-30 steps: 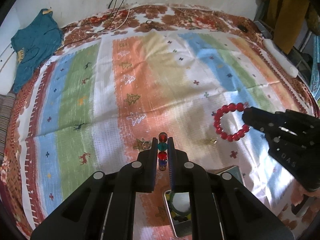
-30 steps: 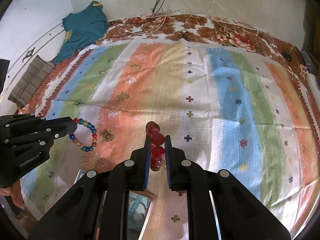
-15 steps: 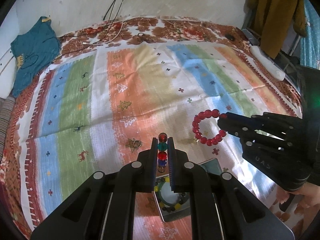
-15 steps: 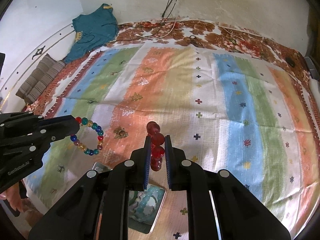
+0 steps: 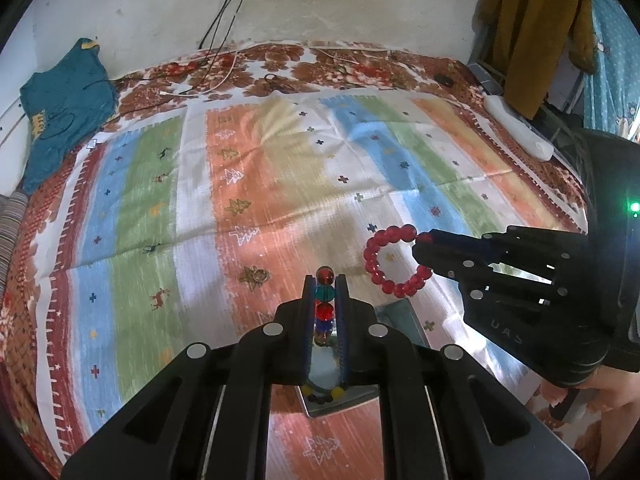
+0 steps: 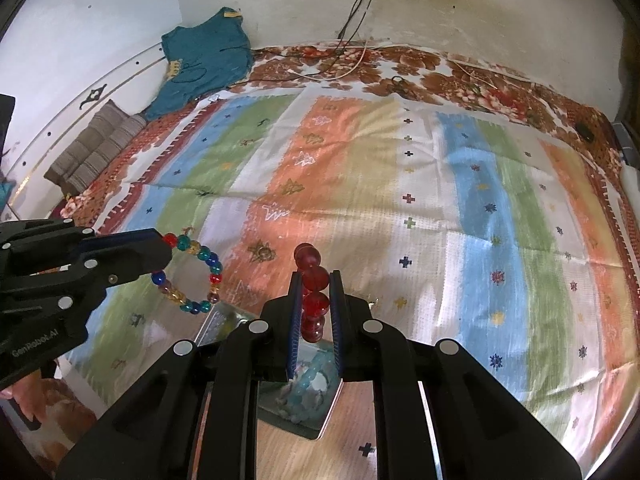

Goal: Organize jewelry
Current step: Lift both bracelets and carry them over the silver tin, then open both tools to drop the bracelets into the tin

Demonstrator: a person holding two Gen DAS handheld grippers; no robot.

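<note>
My left gripper (image 5: 325, 300) is shut on a multicolour bead bracelet (image 5: 324, 292), held edge-on above the striped cloth. Seen from the right wrist, that bracelet (image 6: 200, 276) hangs as a ring from the left gripper (image 6: 166, 246). My right gripper (image 6: 315, 292) is shut on a red bead bracelet (image 6: 310, 260). In the left wrist view it hangs as a red ring (image 5: 394, 260) at the right gripper's tips (image 5: 422, 248). A shiny metal box (image 5: 404, 316) lies below both grippers, with beads inside; its near rim (image 6: 320, 430) shows under my right fingers.
A small ring (image 5: 256, 276) lies on the orange stripe. A teal shirt (image 5: 60, 108) and a folded striped cloth (image 6: 96, 148) sit at the far left. Cables (image 5: 216, 80) trail from the wall. A white power strip (image 5: 516, 124) and a hanging mustard garment (image 5: 532, 28) are at the right.
Both grippers have drawn back and risen with their bracelets still held. The metal box has come further into view under them.
</note>
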